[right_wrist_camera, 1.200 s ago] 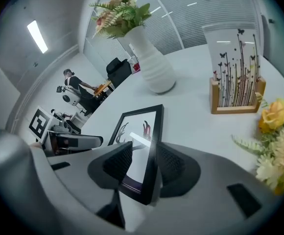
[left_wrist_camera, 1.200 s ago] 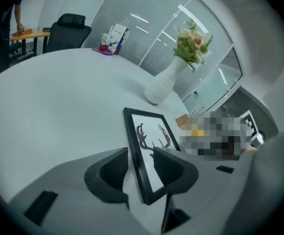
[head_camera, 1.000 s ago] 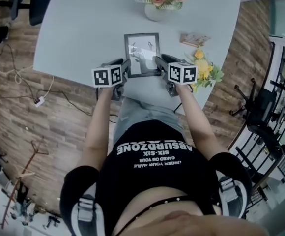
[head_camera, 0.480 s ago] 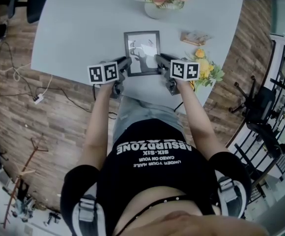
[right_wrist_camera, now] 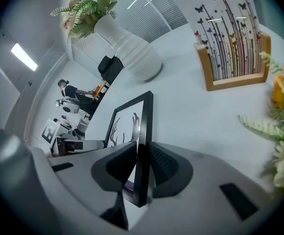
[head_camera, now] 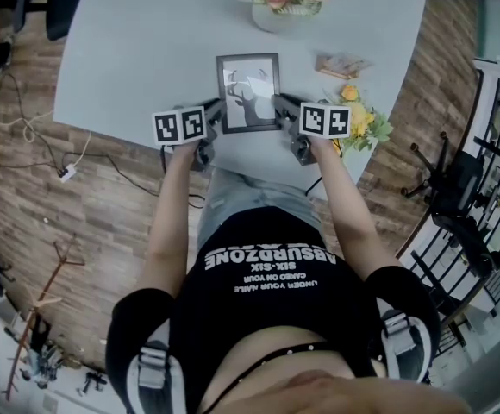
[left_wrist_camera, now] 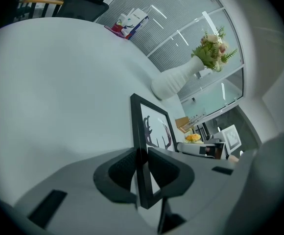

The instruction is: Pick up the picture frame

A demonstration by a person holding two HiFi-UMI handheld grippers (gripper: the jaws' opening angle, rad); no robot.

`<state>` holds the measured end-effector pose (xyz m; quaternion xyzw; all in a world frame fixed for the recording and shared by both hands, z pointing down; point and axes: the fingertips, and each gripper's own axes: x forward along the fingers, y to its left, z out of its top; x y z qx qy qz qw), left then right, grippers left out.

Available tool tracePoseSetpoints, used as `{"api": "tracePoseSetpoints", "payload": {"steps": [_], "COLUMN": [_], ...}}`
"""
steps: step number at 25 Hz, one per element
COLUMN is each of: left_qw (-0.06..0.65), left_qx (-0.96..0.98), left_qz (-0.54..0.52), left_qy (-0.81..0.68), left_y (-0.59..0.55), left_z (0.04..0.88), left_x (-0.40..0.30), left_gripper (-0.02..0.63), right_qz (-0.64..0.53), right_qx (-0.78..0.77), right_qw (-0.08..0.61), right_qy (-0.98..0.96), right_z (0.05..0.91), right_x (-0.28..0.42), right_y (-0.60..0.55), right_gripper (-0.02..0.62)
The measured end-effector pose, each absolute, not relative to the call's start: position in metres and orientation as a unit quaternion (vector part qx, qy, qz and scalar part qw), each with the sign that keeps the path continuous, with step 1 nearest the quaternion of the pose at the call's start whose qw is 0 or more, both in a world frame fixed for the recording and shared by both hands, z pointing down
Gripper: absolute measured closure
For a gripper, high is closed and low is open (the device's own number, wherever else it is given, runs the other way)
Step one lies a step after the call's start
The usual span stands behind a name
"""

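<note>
The black picture frame (head_camera: 248,93), holding a deer-antler print, lies on the pale grey table (head_camera: 138,50) in front of the person. My left gripper (head_camera: 219,116) has just been closing on the frame's left rail, and my right gripper (head_camera: 278,109) on its right rail. In the left gripper view the rail of the picture frame (left_wrist_camera: 138,131) stands between the pads of the left gripper (left_wrist_camera: 142,161), which press on it. The right gripper view shows the same: the picture frame (right_wrist_camera: 144,126) is pinched between the pads of the right gripper (right_wrist_camera: 142,163).
A white vase of pink flowers (head_camera: 278,11) stands just beyond the frame. A wooden holder with printed cards (head_camera: 340,65) and a bunch of yellow flowers (head_camera: 359,121) lie to the right. The table's near edge is close under the grippers.
Both grippers' jaws have closed onto the frame's side rails. Both marker cubes have rolled slightly. The frame has shifted only slightly.
</note>
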<state>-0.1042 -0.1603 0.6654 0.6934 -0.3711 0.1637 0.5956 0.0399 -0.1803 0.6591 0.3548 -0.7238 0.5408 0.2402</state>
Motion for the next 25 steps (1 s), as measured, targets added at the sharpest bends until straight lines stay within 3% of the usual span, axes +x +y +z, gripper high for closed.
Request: {"api": "tracePoseSetpoints", "payload": {"steps": [7, 25], "left_qw": [0.595, 0.564], "left_qx": [0.688, 0.717], "left_qz": [0.193, 0.169], "left_qy": [-0.367, -0.374], "left_y": [-0.156, -0.154], "left_z": [0.665, 0.614], "left_x": [-0.106, -0.105], "left_gripper": [0.522, 0.522], "right_qz": [0.542, 0.518], "right_qx": [0.349, 0.375], "right_qw": [0.263, 0.219], "right_qy": [-0.718, -0.737], "right_z": [0.658, 0.607], "right_x": [0.038, 0.04], "right_y": [-0.169, -0.165], "right_gripper": [0.502, 0.5]}}
